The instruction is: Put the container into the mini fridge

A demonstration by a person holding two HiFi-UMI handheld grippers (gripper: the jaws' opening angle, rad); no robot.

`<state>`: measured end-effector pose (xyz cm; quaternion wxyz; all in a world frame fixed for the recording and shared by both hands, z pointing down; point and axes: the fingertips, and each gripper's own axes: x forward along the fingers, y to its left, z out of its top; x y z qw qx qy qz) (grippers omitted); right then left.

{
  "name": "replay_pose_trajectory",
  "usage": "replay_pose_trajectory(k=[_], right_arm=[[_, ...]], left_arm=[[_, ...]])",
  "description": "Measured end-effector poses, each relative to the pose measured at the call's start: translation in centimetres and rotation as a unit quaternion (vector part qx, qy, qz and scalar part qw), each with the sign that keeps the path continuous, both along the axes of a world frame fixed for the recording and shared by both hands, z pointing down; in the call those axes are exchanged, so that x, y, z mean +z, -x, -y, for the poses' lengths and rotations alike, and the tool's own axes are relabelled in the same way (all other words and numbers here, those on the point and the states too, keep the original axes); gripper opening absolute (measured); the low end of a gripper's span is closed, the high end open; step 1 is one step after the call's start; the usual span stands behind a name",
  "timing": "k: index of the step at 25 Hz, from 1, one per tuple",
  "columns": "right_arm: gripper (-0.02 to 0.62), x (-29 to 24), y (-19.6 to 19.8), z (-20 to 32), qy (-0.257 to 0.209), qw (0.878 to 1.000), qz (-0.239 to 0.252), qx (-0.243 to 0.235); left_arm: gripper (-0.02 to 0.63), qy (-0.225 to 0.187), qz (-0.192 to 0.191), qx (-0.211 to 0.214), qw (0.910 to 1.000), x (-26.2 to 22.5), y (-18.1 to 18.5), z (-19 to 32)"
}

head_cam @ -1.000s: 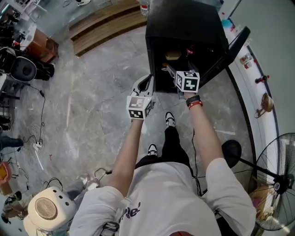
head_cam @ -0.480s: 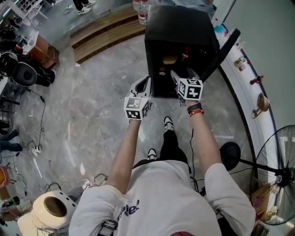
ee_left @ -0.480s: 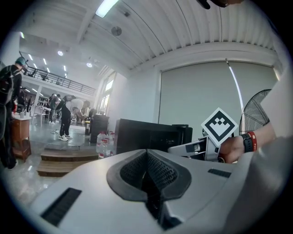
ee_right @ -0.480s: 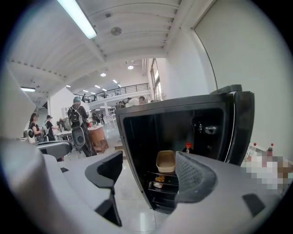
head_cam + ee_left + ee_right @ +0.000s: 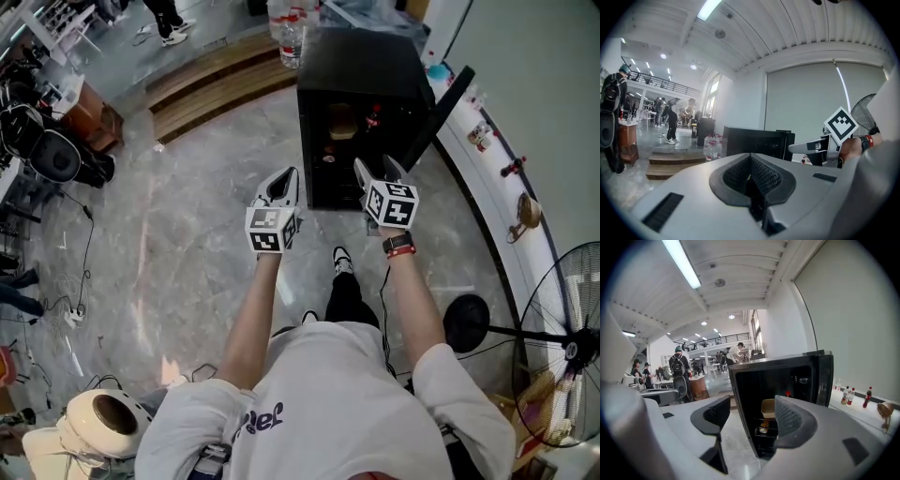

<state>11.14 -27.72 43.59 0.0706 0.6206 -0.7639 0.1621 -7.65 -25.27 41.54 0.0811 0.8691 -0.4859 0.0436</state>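
Note:
The black mini fridge [image 5: 366, 75] stands with its door [image 5: 448, 105] swung open to the right. A tan container [image 5: 768, 408] sits on a shelf inside it, also seen in the head view as the container [image 5: 342, 122]. My right gripper [image 5: 751, 413] hovers in front of the fridge opening, well short of it. Its jaws are closing with nothing between them. In the head view the right gripper [image 5: 375, 171] is level with the left gripper [image 5: 284, 183]. My left gripper [image 5: 751, 174] has its pads together and holds nothing.
Water bottles [image 5: 289, 28] and wooden steps [image 5: 216, 67] lie behind the fridge. Small bottles [image 5: 855, 395] stand on a white ledge to the right. A floor fan [image 5: 562, 352] is at right, cables [image 5: 80, 291] and gear at left. People stand in the far hall.
My right gripper has drawn back out of the fridge opening and its jaws have narrowed. The container stays on the shelf. Both grippers sit farther from the fridge.

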Motion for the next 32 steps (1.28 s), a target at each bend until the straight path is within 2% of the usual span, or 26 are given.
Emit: replay_pose_trajectory(k=[6,11,18,22,32], right_arm=[[0.273,-1.7,0.3,-4.1,-0.022,1.000,-0.004,0.020],[0.235,-2.0,0.5,-7.2,-0.026,0.999,-0.011,0.030],[0.184,-4.0,1.5,-9.7,-0.045,0.998,0.005,0.034],[0.156,-4.3,1.4,-11.1,-0.056,0.998,-0.011,0.035],[0.112,-3.6,1.4,-13.7,-0.058,0.998,-0.008,0.038]], left_arm=[[0.021,0.008,-0.011,-0.003,0.9999,-0.1,1.2,-2.6],[0.021,-0.007,0.012,0.005,0.9999,-1.0,0.8,-5.1],[0.021,-0.022,0.018,0.011,0.9995,-1.8,0.9,-7.0],[0.021,-0.025,0.017,0.008,0.9995,-2.0,1.4,-7.7],[0.021,-0.031,0.031,0.010,0.9990,-2.1,1.6,-9.3]])
